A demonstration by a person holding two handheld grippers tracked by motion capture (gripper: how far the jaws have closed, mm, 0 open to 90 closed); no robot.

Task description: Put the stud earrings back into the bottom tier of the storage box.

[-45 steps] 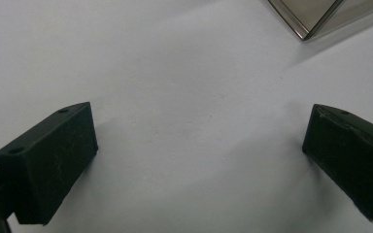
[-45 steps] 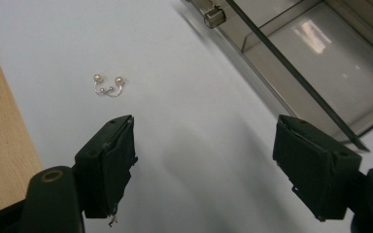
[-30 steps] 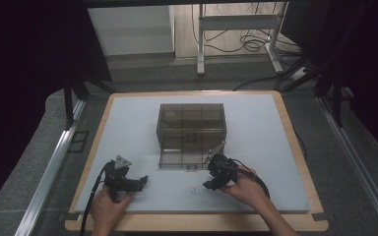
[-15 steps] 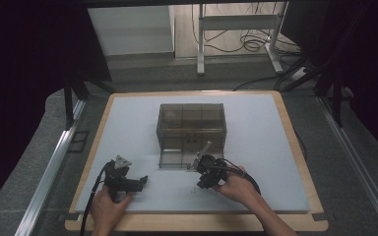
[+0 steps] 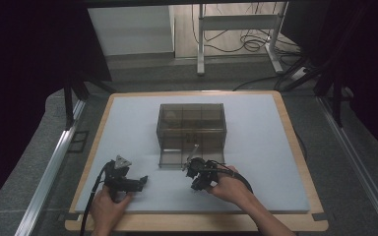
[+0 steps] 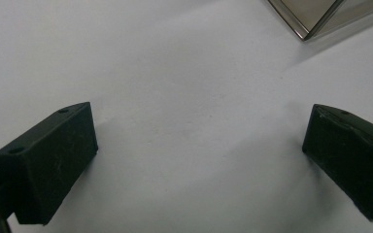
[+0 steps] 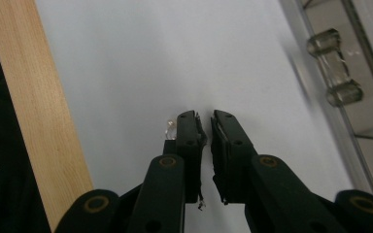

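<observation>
Right tool (image 5: pixel 193 166) at the clear compartment box (image 5: pixel 191 132), mid-desk (image 5: pixel 128 123)!
Jaws nearly together, a narrow slit, nothing gripped, just beside the box's near front edge. Left tool (image 5: pixel 140 183) spread wide, low over bare white surface, well left of the box.

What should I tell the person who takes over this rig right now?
Left gripper: open, holds nothing, low over the mat near the box's front left corner.
Right gripper: jaws almost together, nothing seen between them, in front of the box, pointing along its front and apart from it.
Box: stands mid-mat; its clear handle is off to the right gripper's side.
Done: both grippers are near the box.
Left: probably turn the right gripper to the handle and grip it; nothing is gripped yet.
</observation>
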